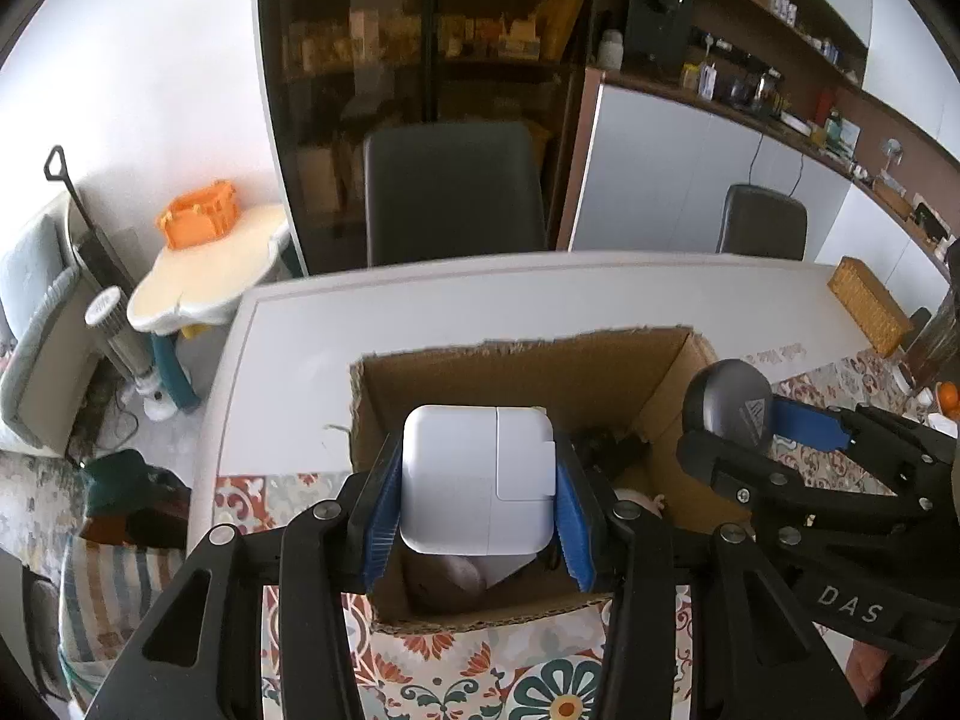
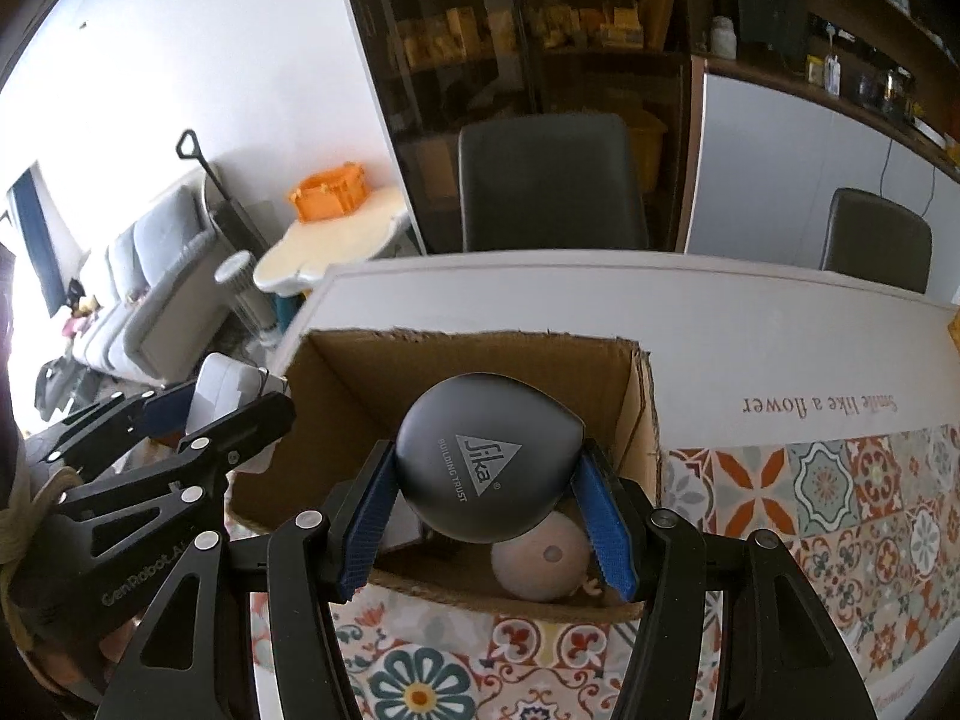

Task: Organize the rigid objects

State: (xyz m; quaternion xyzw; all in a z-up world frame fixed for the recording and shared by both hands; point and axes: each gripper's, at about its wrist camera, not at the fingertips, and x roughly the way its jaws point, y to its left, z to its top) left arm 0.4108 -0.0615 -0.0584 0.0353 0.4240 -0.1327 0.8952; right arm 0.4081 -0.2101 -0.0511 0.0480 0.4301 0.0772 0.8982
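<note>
My left gripper (image 1: pixel 478 483) is shut on a white power adapter (image 1: pixel 477 480) and holds it over the open cardboard box (image 1: pixel 516 360). My right gripper (image 2: pixel 487 480) is shut on a dark grey rounded Sika case (image 2: pixel 486 468), also held over the box (image 2: pixel 468 354). In the left wrist view the right gripper (image 1: pixel 729 420) with its dark case (image 1: pixel 729 405) is at the box's right side. In the right wrist view the left gripper (image 2: pixel 231 387) with the adapter (image 2: pixel 225 387) is at the box's left. A beige round object (image 2: pixel 543 558) lies inside the box.
The box stands on a white table (image 2: pixel 750 324) with a patterned tile mat (image 2: pixel 810 510). Two dark chairs (image 1: pixel 453 192) (image 1: pixel 762 222) stand behind the table. A woven basket (image 1: pixel 867 303) sits at the far right. A small side table (image 1: pixel 210 276) holds an orange tub (image 1: pixel 195 219).
</note>
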